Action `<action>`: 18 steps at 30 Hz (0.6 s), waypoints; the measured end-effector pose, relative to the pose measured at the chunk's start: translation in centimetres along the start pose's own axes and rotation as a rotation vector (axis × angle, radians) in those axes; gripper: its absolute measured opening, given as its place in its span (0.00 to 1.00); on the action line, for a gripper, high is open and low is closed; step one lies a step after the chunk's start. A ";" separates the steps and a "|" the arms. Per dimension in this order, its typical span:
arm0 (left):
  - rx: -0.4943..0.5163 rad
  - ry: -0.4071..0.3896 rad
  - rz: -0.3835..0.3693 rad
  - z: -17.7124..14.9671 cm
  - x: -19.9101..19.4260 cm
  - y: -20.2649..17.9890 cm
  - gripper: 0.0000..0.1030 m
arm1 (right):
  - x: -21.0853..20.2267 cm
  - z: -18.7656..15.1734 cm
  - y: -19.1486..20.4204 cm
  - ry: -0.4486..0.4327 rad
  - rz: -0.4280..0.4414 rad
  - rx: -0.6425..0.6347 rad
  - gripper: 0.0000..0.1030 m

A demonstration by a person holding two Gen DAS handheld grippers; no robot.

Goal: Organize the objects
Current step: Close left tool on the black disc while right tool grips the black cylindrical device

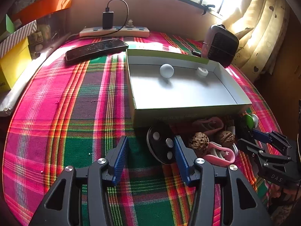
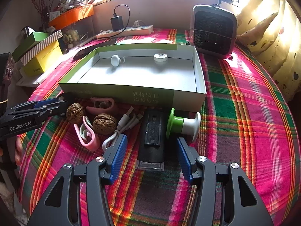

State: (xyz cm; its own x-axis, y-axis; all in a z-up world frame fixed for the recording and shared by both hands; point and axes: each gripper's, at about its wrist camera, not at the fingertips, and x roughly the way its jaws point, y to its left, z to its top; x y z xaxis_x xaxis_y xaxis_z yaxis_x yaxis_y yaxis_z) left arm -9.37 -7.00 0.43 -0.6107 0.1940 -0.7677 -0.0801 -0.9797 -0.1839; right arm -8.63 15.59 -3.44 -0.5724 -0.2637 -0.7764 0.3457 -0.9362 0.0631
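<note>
An open green box with a white inside [image 1: 188,109] [image 2: 131,86] holds a white knob [image 1: 166,70] and a white round cap [image 1: 202,71]. In front of it lie two walnuts [image 2: 75,112] [image 2: 104,123], pink clips [image 2: 88,137], a white cable [image 2: 126,122] and a green-white spool [image 2: 182,124]. My left gripper [image 1: 151,139] is open; a black disc with white dots [image 1: 160,143] leans by its right pad, not pinched. My right gripper [image 2: 151,137] is open around a black oblong device [image 2: 152,137], with gaps on both sides.
On the plaid cloth behind the box are a dark phone [image 1: 96,49], a power strip with a charger [image 1: 114,31] and a small heater [image 2: 214,32]. Stacked boxes [image 2: 41,56] stand at the left, a curtain [image 1: 259,37] at the right.
</note>
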 end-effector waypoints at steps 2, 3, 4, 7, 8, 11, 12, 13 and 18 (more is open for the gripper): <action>0.003 -0.002 0.005 0.0 0.0 -0.1 0.46 | 0.0 0.0 0.0 0.000 0.001 0.002 0.51; -0.002 -0.003 0.006 0.0 0.0 0.0 0.46 | 0.0 0.1 0.1 0.000 0.000 0.002 0.51; -0.004 -0.005 0.009 0.0 0.0 -0.1 0.46 | 0.0 0.1 0.0 0.000 -0.004 0.002 0.50; 0.004 -0.009 0.019 -0.1 0.0 -0.3 0.46 | 0.1 0.1 -0.1 -0.001 -0.024 0.004 0.42; 0.005 -0.010 0.020 -0.1 0.0 -0.3 0.46 | 0.0 0.1 -0.2 -0.002 -0.026 0.008 0.40; 0.003 -0.011 0.023 -0.1 0.0 -0.3 0.44 | 0.0 0.1 -0.4 -0.002 -0.026 0.007 0.39; 0.002 -0.011 0.025 -0.1 0.0 -0.3 0.43 | 0.0 0.1 -0.4 -0.001 -0.031 0.003 0.39; 0.002 -0.011 0.027 -0.1 0.0 -0.2 0.41 | 0.0 0.1 -0.4 -0.001 -0.034 0.000 0.39; 0.021 -0.017 0.067 -0.2 0.0 -0.2 0.29 | 0.0 0.1 -0.3 -0.001 -0.051 -0.005 0.32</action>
State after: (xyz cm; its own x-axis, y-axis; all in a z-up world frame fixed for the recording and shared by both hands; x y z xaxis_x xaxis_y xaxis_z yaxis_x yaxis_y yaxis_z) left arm -9.20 -6.82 0.35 -0.6287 0.1277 -0.7671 -0.0552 -0.9913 -0.1198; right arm -8.85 15.87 -3.41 -0.5901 -0.2163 -0.7779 0.3202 -0.9471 0.0204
